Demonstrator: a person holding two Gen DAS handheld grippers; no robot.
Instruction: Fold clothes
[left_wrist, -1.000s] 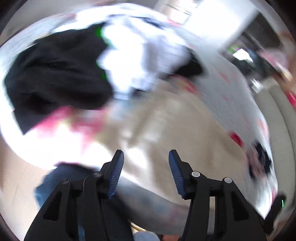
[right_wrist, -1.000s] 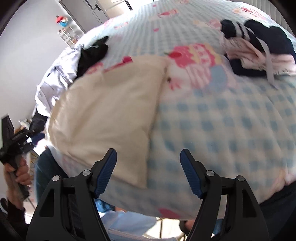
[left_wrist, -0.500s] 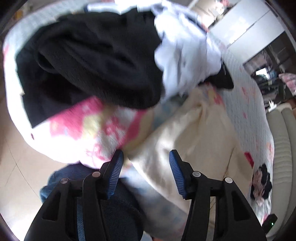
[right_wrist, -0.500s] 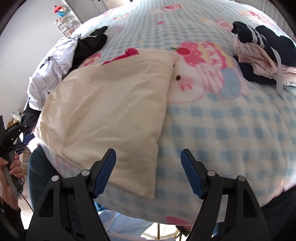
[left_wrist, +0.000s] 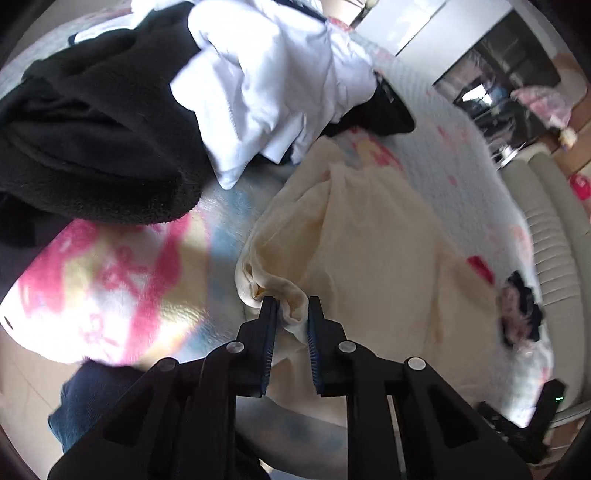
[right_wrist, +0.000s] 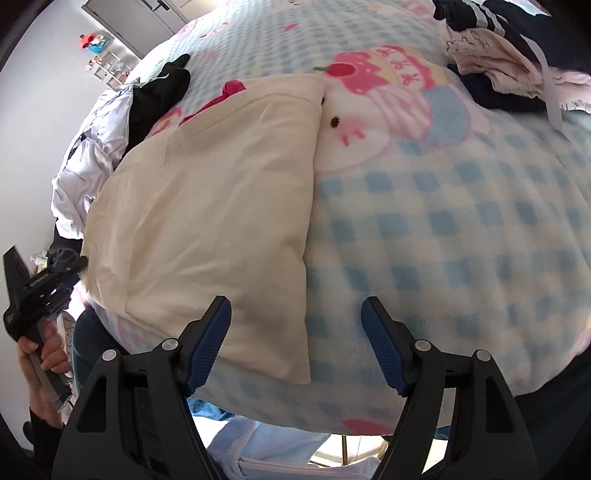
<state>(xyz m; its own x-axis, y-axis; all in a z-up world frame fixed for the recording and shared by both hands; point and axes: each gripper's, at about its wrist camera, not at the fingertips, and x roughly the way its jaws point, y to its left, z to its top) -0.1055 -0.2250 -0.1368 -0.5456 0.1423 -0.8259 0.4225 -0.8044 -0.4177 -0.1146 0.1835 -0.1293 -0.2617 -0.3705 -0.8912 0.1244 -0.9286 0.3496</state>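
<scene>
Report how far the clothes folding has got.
Done: the cream garment lies spread flat on the checked blanket. In hand: the left gripper is closing on a bunched corner of it; the right gripper hangs open over the near corner. Left: folding it, then the black garment, the white garment.

Checked cartoon blanket (right_wrist: 424, 229) on bed, shelf (right_wrist: 105, 64) by wall

1. The folded garment (right_wrist: 221, 206) was plain cream.
2. The blanket (right_wrist: 443, 229) on the bed was pale blue and white check, with pink cartoon prints.
3. The fleece (left_wrist: 96, 147) was black, the shirt (left_wrist: 273, 85) white.
4. The fingers (right_wrist: 207, 343) carried blue pads on black frames.
</scene>
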